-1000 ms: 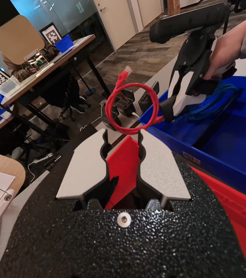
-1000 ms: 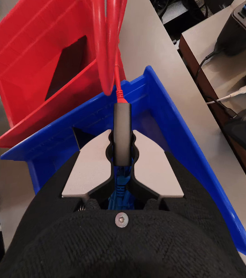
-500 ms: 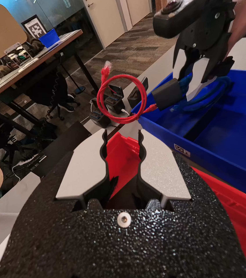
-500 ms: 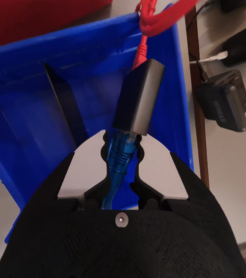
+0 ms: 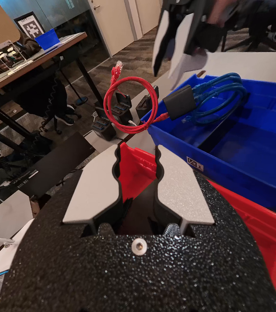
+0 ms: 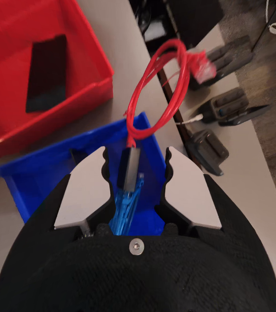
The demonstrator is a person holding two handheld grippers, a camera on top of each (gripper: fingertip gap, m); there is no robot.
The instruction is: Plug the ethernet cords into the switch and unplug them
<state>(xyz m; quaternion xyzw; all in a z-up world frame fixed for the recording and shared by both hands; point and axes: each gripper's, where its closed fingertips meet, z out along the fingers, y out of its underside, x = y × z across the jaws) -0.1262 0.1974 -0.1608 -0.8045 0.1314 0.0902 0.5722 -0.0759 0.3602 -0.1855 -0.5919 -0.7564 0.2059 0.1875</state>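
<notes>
The switch (image 5: pixel 180 101), a small dark box, lies in the near corner of the blue bin (image 5: pixel 235 170) just below and ahead of the right tongs (image 6: pixel 136 156), with blue cords (image 5: pixel 218 94) plugged into one end and a coiled red cord (image 5: pixel 130 104) springing from the other, out over the bin's rim. It looks light and rigid, and probably smooth-sided; the cords are springy and would likely tug it about, so the box's flat sides seem the better place to grip, and the plug boots for pulling. The left tongs (image 5: pixel 137 162) stand apart over the red bin (image 5: pixel 252 236), clamped on nothing. The right tongs stand wide apart and bare; a second ago they were clamped on the switch.
</notes>
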